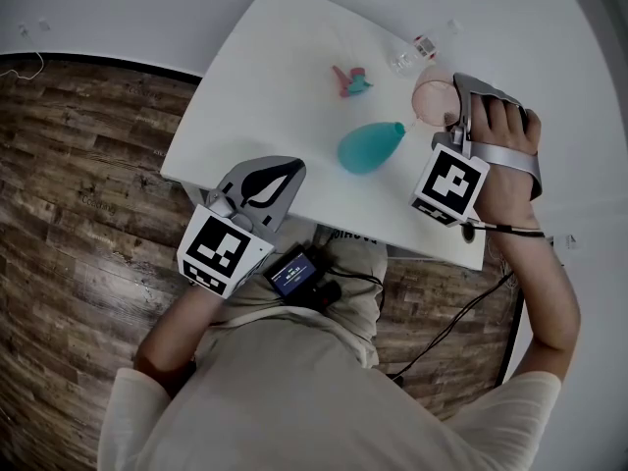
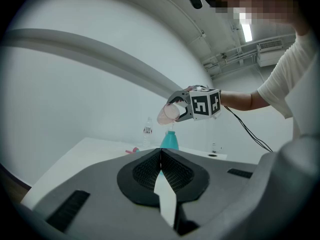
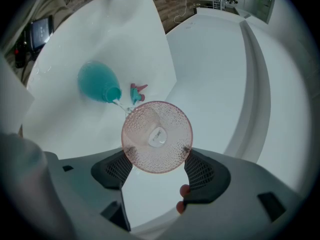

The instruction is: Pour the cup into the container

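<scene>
Jaws of the right gripper [image 3: 157,160] stand wide apart, and their two pads press on opposite sides of the pink cup [image 3: 157,136], close to its base. So this gripper has a firm hold on the cup and carries nothing else. The gripper points a little downward, and the cup points away from it: the base faces the gripper's camera and the mouth faces outward and down. The long axis of the cup is therefore strongly tilted, close to level, as the left gripper view also shows.

The teal container [image 1: 368,148] stands upright on the white table [image 1: 245,96], with its narrow neck up. It lies below the mouth of the cup and slightly to the person's left of the right gripper. In the right gripper view a thin clear stream [image 3: 123,104] seems to run from the rim of the cup toward the neck. It is very fine, so I cannot say surely that all of it enters the opening. This relation, the rim directly above the narrow neck, is what the pouring depends on, because the neck leaves little room for error to either side.

The right hand is clearly the nearer one to the container. The left gripper [image 2: 161,164] has its jaws closed together with nothing between them. It is held level near the front edge of the table, well apart from the container and from the cup.

I judge that the pour is under way and not yet finished.
</scene>
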### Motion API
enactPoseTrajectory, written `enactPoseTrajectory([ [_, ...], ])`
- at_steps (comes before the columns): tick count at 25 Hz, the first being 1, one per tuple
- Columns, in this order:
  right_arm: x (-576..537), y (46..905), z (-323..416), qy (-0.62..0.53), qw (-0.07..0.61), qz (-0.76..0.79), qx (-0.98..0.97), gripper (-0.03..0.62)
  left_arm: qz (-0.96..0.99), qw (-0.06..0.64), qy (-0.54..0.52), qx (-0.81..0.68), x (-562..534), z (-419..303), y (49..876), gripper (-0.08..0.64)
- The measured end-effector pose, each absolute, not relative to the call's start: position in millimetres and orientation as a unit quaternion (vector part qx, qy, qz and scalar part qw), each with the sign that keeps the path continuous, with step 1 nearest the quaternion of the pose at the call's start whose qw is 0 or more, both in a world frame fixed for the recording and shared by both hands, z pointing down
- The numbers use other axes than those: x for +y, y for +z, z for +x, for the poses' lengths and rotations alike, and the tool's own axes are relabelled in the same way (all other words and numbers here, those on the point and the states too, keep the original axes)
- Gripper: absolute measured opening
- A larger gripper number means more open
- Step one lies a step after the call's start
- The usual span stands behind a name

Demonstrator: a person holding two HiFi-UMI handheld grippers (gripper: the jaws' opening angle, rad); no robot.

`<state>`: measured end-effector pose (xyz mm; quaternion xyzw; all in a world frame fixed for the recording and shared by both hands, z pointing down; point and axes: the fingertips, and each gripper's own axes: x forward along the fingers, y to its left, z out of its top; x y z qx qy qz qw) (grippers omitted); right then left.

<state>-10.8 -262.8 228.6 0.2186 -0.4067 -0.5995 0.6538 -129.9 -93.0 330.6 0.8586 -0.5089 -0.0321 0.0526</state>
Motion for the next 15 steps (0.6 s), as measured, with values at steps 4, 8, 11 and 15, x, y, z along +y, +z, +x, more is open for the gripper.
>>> enactPoseTrajectory([
  [4, -262.9, 231.7, -11.4, -0.606, 0.654, 0.216, -0.397, 0.333, 0.859, 0.052, -0.032, -0.509, -92.7, -130.0, 330.1, 0.011],
  [8, -262.3, 235.9, -10.4, -0.609, 0.656, 0.212, -0.392, 0.333, 0.859, 0.051, -0.031, -0.508, -92.5, -129.9, 329.6, 0.011],
  [11, -263.6, 238.8, -10.0, -0.609, 0.658, 0.211, -0.39, 0.334, 0.859, 0.052, -0.03, -0.508, -93.1, -129.6, 330.3, 0.011],
  [15, -263.2, 241.4, -9.9, -0.613, 0.659, 0.209, -0.381, 0.333, 0.86, 0.051, -0.03, -0.507, -92.7, -128.5, 329.5, 0.011],
])
